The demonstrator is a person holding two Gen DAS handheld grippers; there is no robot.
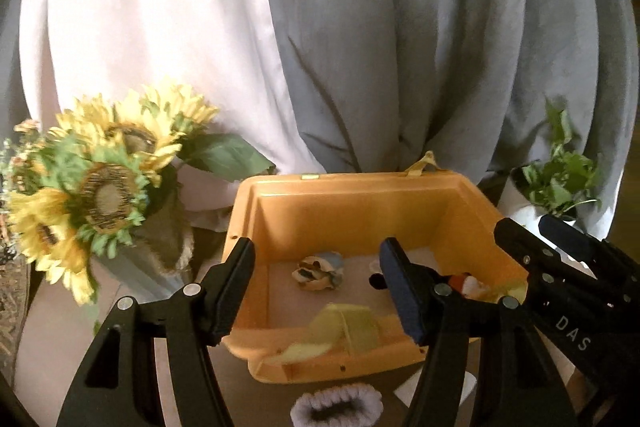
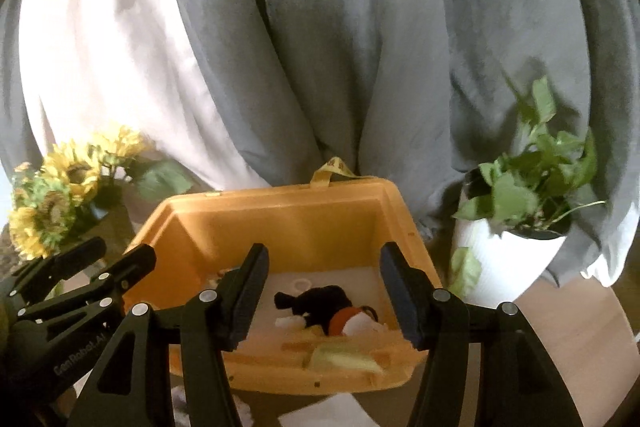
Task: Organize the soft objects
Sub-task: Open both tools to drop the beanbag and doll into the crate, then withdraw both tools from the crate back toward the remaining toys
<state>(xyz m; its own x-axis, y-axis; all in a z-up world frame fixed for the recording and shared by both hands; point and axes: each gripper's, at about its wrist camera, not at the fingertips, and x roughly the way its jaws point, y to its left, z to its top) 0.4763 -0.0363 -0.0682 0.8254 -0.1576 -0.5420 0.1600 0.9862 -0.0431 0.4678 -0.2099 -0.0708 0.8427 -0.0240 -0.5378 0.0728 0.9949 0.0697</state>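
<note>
An orange plastic bin (image 1: 348, 183) (image 2: 280, 199) stands in front of both grippers. Inside lie a patterned fabric bundle (image 1: 318, 273) and a black plush toy (image 2: 320, 307) with an orange and white end, mostly hidden behind a finger in the left wrist view. A yellow-green cloth (image 1: 340, 331) (image 2: 344, 359) hangs over the bin's near rim. A grey fluffy scrunchie (image 1: 336, 405) lies on the table before the bin. My left gripper (image 1: 318, 291) (image 2: 120, 259) hovers open over the near rim, holding nothing. My right gripper (image 2: 324, 299) (image 1: 536, 231) is beside it, also open and holding nothing.
Artificial sunflowers (image 1: 104, 187) (image 2: 52, 199) in a vase stand left of the bin. A leafy plant in a white pot (image 2: 516, 251) (image 1: 560, 179) stands to its right. Grey and white curtains (image 1: 360, 27) hang close behind. White paper (image 2: 332, 415) lies on the table near the front.
</note>
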